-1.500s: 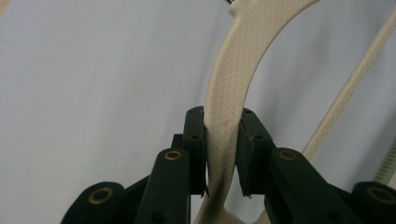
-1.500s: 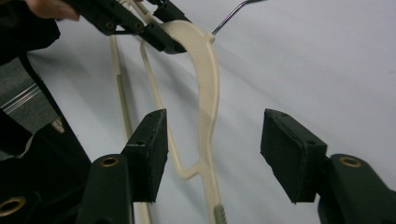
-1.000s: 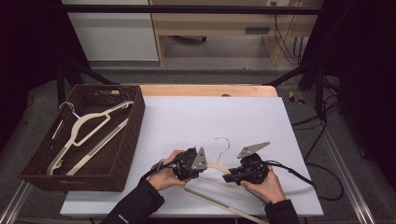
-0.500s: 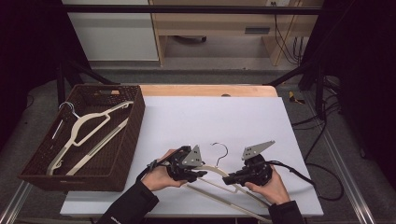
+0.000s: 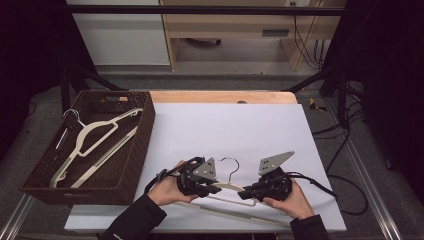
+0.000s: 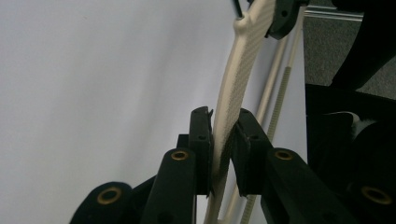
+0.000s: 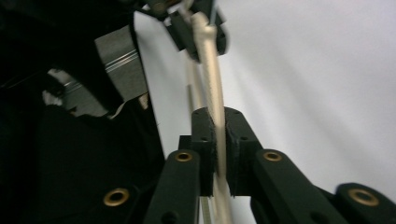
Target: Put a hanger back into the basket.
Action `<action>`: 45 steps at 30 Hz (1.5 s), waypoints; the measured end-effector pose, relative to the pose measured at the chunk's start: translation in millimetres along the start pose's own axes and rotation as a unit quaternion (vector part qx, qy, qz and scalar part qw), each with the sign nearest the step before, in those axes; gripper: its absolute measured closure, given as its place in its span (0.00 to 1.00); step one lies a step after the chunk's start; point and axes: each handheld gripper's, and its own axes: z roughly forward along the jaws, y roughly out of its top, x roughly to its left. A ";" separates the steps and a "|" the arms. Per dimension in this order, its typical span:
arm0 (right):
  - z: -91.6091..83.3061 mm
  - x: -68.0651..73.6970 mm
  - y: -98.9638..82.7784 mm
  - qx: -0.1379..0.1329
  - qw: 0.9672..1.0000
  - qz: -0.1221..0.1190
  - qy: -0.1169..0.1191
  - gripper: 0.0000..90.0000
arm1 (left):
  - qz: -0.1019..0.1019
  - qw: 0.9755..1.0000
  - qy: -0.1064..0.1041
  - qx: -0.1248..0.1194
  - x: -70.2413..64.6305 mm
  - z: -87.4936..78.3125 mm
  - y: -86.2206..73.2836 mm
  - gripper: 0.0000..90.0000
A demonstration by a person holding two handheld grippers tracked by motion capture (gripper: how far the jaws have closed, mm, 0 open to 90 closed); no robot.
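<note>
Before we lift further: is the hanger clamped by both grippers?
Yes. Left gripper and right gripper fingers press the hanger.

Left gripper [image 5: 216, 188] and right gripper [image 5: 244, 194] grip cream hanger [image 5: 226, 188]; second hanger [image 5: 95, 145] in basket [image 5: 145, 130].

A cream-coloured clothes hanger [image 5: 227, 189] with a thin dark wire hook is held at the near edge of the white counter [image 5: 225, 130], its hook pointing away from the person. Its surface is finely ribbed — a woven-looking texture along the flat, gently curved shoulder arms. Each shoulder is clamped on either side of the hook — one in the left gripper [image 5: 212, 189], the other in the right gripper [image 5: 245, 194]. The straight lower bar slants toward the near right corner of the counter.
</note>
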 end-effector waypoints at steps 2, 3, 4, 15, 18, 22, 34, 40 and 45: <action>-3.0 0.1 0.4 -0.012 1.000 0.000 -0.015 0.83 | -0.003 1.000 0.003 -0.002 -5.1 -3.1 1.2 0.91; -5.3 0.3 0.8 -0.030 0.999 0.002 -0.024 0.79 | -0.004 1.000 0.003 -0.002 -6.8 -4.2 1.8 0.93; -6.4 0.4 0.9 -0.040 0.999 -0.001 -0.031 0.77 | -0.007 1.000 0.002 -0.007 -9.3 -5.1 2.3 0.94; -29.1 8.8 -2.5 -0.126 0.986 -0.015 -0.108 0.36 | -0.063 0.996 0.058 -0.034 -19.6 -26.4 -5.1 0.96; -34.0 13.0 -6.1 -0.142 0.981 -0.018 -0.134 0.30 | -0.084 0.993 0.075 -0.048 -18.7 -34.1 -7.2 0.96; -40.2 16.2 -12.4 -0.160 0.973 -0.011 -0.167 0.23 | -0.102 0.988 0.094 -0.069 -16.9 -52.5 -9.1 0.96; -48.3 11.4 -28.1 -0.194 0.949 0.037 -0.246 0.06 | -0.129 0.975 0.151 -0.102 -7.3 -108.2 -11.1 0.96; -48.4 8.4 -32.9 -0.195 0.944 0.051 -0.260 0.05 | -0.147 0.968 0.169 -0.113 4.2 -133.7 -16.5 0.96; -47.6 6.6 -35.7 -0.184 0.945 0.051 -0.265 0.05 | -0.156 0.962 0.190 -0.119 15.5 -159.1 -22.2 0.96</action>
